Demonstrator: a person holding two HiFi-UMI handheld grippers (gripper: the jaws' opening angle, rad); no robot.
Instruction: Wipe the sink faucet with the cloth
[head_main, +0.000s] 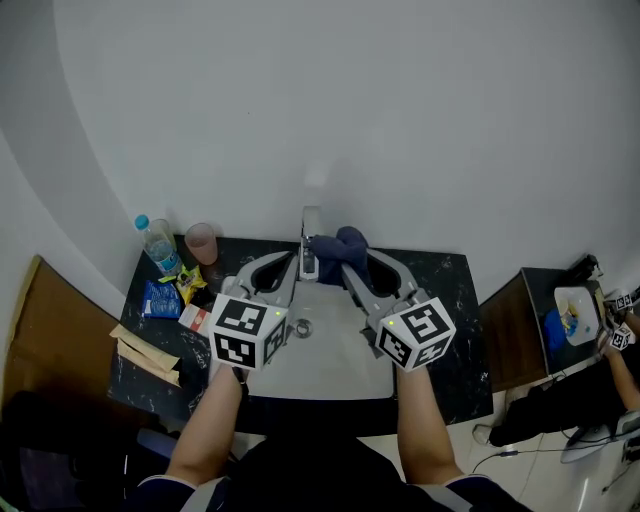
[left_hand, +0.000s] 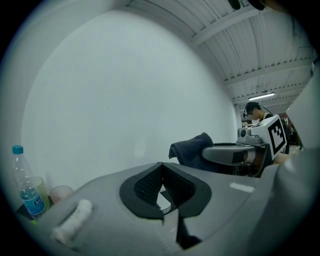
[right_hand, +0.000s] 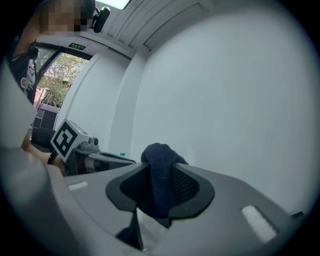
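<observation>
The chrome faucet (head_main: 311, 232) stands at the back of a pale sink (head_main: 335, 365) set in a black counter. A dark blue cloth (head_main: 341, 243) is bunched just right of the faucet, touching or almost touching it. My right gripper (head_main: 346, 262) is shut on the cloth (right_hand: 159, 160), which bulges up between the jaws (right_hand: 161, 175). My left gripper (head_main: 296, 263) sits just left of the faucet with its jaws shut (left_hand: 161, 167) and nothing between them. In the left gripper view the cloth (left_hand: 192, 150) shows to the right, held by the right gripper (left_hand: 232, 154).
On the counter's left end stand a water bottle (head_main: 160, 245) and a pink cup (head_main: 201, 242), with snack packets (head_main: 160, 298) and brown paper (head_main: 145, 352). The drain (head_main: 302, 327) lies in the basin. A side table (head_main: 575, 310) with a seated person is at far right. A white wall rises behind.
</observation>
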